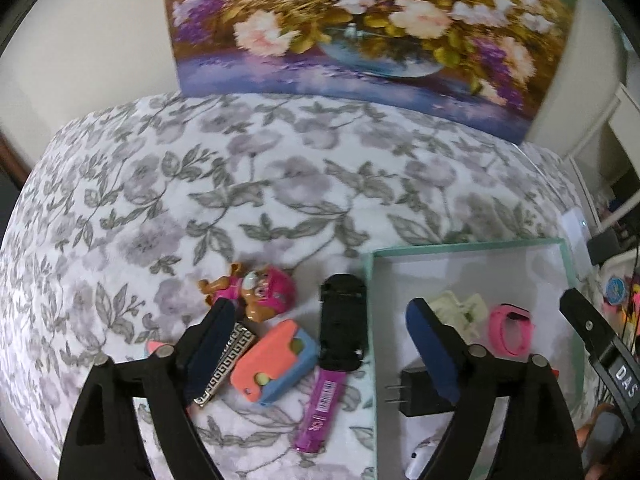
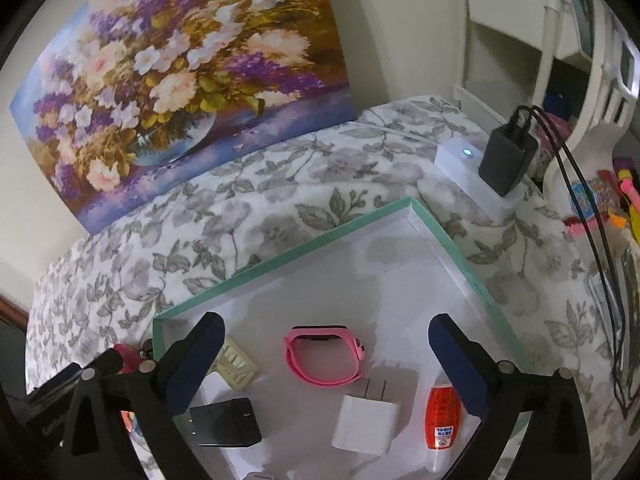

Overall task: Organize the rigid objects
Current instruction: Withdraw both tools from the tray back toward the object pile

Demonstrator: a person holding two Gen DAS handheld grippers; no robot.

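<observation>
A shallow box with a mint-green rim (image 1: 370,312) (image 2: 280,258) lies on the floral bedspread. In it are a pink watch band (image 2: 324,356) (image 1: 510,332), a black charger (image 2: 226,422) (image 1: 418,394), a white plug adapter (image 2: 366,420), a red-labelled tube (image 2: 440,416) and a cream hair clip (image 2: 236,364) (image 1: 460,310). Left of the box lie a pup figurine (image 1: 256,292), a black toy car (image 1: 344,328), a coral and blue case (image 1: 276,362), a patterned bar (image 1: 226,364) and a purple tube (image 1: 320,412). My left gripper (image 1: 320,320) is open above these. My right gripper (image 2: 326,336) is open over the box.
A flower painting (image 1: 360,24) leans against the wall at the back of the bed. A white power strip (image 2: 460,164) with a black adapter (image 2: 506,156) and cable sits right of the box. Colourful clutter (image 2: 600,200) lies at the far right edge.
</observation>
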